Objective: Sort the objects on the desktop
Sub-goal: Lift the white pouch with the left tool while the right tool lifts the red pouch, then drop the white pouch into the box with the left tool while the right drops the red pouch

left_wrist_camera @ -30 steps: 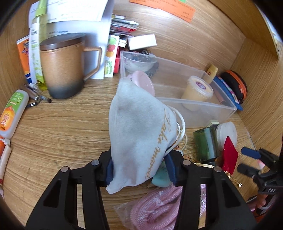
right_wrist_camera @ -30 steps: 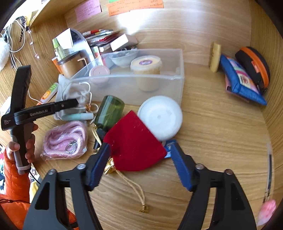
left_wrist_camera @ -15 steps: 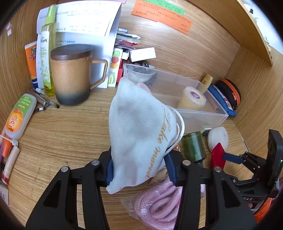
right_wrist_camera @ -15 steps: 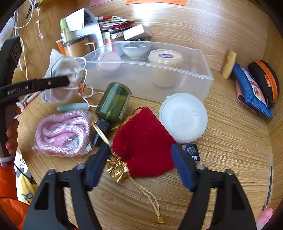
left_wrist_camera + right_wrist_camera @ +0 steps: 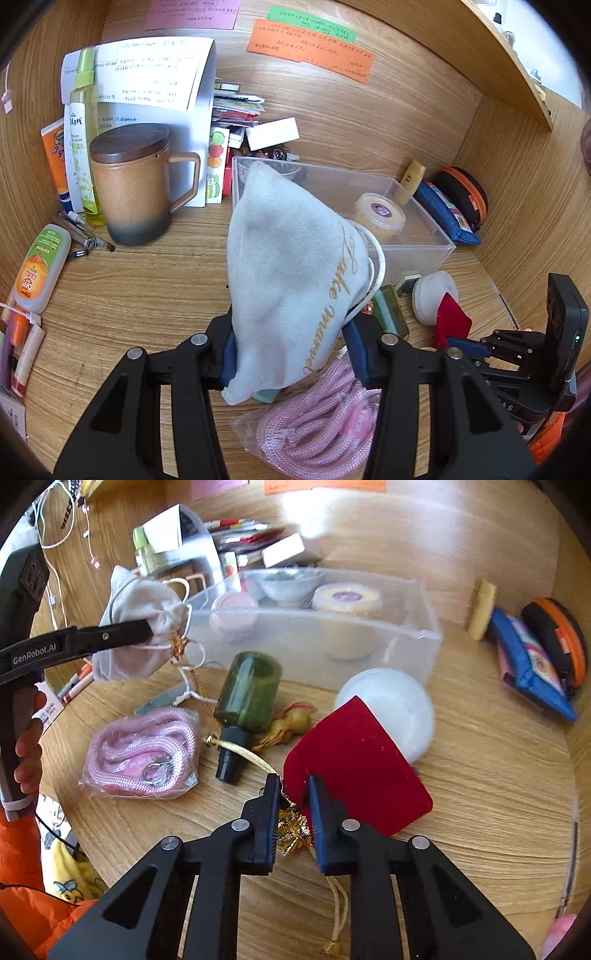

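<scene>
Pouches are what both grippers hold at this moment: a white drawstring pouch [image 5: 291,280] in the left gripper [image 5: 290,350] and a red velvet pouch [image 5: 354,760] in the right gripper [image 5: 293,794]. The white pouch hangs above the desk [image 5: 129,295], just in front of the clear plastic bin [image 5: 369,653], clamped between the blue pads near its gathered neck. Its cord [image 5: 188,679] trails down toward the green bottle [image 5: 251,698] and the bagged pink rope [image 5: 144,753]. If the pouch goes up or over the bin wall quickly, that loose cord could snag the bottle or the small gold gourd charm [image 5: 291,722] and drag them along.

The red pouch lies flat on the desk, touching the white round lid [image 5: 391,705] behind it. The right gripper's jaws are nearly together on its gold-tasselled neck [image 5: 291,823]. That grip looks narrow; it may catch only the tassel and cord, so the pouch could slip out or swing when raised. A swing could knock the lid.

Seen from the right wrist view, the left gripper reaches in level from the left, the person's hand [image 5: 27,746] wrapped around its handle. The right gripper points forward and down at a shallow angle, its tips low over the desk, well in front of the bin.
</scene>
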Available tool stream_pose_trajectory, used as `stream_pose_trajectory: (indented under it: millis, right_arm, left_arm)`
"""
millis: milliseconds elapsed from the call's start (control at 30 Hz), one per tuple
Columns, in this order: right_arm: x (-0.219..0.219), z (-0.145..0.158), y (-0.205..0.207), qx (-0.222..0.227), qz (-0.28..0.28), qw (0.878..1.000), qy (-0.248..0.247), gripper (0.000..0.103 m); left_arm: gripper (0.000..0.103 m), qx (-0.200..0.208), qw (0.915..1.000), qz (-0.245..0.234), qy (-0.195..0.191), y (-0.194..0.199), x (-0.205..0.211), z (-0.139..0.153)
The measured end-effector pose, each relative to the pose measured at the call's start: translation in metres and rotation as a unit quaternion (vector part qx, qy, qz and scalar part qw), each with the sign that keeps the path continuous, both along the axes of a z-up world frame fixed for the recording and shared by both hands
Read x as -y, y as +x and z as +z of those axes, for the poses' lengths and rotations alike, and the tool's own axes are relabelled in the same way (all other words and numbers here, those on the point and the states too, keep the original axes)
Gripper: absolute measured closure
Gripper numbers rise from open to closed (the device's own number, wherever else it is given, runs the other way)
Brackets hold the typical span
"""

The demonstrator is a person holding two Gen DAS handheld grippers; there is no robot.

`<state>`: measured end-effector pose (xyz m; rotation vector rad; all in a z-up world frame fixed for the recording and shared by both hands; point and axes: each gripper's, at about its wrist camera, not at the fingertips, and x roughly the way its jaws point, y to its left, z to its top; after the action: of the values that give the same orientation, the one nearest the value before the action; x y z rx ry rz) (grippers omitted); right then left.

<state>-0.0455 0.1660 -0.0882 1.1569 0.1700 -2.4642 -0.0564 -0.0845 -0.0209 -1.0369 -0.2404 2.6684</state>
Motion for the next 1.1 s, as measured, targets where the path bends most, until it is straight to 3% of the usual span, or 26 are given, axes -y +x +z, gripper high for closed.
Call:
stream_pose_trajectory:
  millis: [500,1100]
  right_arm:
    - [-0.024,0.052,0.004,-0.078,-0.037,0.996,-0.013,0.09]
    - [-0.018,0.09,-0.028,-0.127,-0.017,0.991,-0.028,0.09]
  left_arm:
    - [0.055,-0.029,0.9994,-0.018,-0.001,-0.002,-0.014,0.022]
    - [0.055,-0.031,0.9991,-0.029,-0.006,-0.037,-0.027,0.033]
